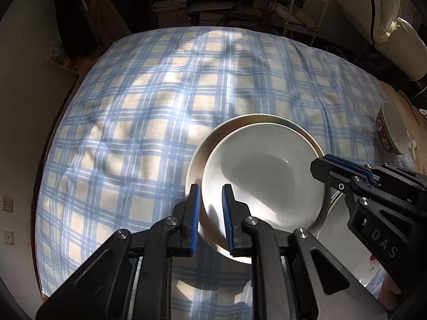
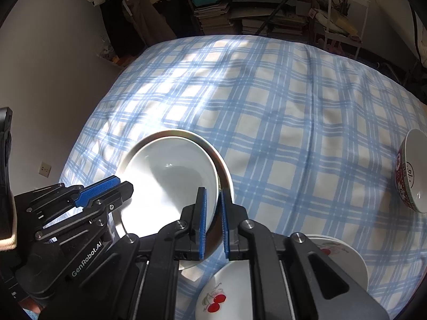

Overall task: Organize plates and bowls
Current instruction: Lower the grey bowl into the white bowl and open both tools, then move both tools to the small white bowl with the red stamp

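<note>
A white bowl (image 1: pixel 267 173) (image 2: pixel 170 176) sits inside a shallow metal plate (image 1: pixel 267 118) (image 2: pixel 181 133) on the blue plaid cloth. My right gripper (image 2: pixel 213 210) is shut on their right edge, pinching the bowl's rim and the plate's rim together. In the left wrist view its tip (image 1: pixel 319 162) shows at the bowl's right side. My left gripper (image 1: pixel 211 200) straddles the left edge of the same stack. Its jaws stand a little apart, with slack around the rims. In the right wrist view it (image 2: pixel 125 186) reaches in from the left.
A red-patterned bowl (image 1: pixel 392 130) (image 2: pixel 412 176) lies tilted at the far right. Two white plates with cherry prints (image 2: pixel 213 293) (image 2: pixel 347 253) sit close below my right gripper. The plaid cloth (image 1: pixel 133 106) spreads wide ahead. Shelves of books stand behind it, and a wall runs along the left.
</note>
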The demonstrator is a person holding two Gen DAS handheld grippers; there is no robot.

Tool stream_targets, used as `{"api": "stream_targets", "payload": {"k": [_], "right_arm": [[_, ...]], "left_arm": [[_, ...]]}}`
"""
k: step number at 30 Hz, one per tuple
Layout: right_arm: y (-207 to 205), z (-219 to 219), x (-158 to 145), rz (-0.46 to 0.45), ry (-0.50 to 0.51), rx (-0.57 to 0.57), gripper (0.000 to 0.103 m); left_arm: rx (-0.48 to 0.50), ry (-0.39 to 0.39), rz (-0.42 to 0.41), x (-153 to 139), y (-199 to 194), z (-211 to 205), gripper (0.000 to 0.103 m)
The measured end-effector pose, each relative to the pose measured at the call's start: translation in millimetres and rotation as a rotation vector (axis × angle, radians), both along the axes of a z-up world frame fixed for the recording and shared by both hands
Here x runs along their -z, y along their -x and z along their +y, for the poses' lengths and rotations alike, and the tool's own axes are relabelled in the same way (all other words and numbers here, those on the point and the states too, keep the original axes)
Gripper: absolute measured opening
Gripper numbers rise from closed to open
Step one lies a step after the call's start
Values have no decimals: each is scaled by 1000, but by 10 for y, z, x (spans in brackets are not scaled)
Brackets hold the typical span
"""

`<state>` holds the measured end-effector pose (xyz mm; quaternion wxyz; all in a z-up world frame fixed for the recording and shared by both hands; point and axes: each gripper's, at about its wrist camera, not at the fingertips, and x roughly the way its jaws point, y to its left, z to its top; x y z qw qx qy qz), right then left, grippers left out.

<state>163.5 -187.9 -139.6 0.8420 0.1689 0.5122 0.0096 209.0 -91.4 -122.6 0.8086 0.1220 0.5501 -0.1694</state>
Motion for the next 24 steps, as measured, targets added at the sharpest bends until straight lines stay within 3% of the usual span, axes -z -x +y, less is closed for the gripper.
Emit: {"api": "stream_targets", "payload": {"k": [4,7,9,12,14,18,24], "right_arm": [[41,-31,-100,-12,12,10,12],[94,-109,-207,-23,16,35,21],[139,-195,-283,-31,18,61,41],[211,-348,-380,-30,34,99,62],[252,-471,-444,-28,49,119,70],[368,-764,-599,-52,69,182,95],[503,-1183,-773,-71,120,241,99]], "left_arm": [[-15,-5,0,-58,-5,-6,17],[-22,8,3,-163,5,-30,23],[-15,3,-15,-255,35,-80,41],[-8,-24,-64,-397,80,-166,72],[2,-33,-75,-469,86,-225,76],[9,-42,-82,-592,68,-366,78],[46,-14,-125,-795,82,-721,82]]}}
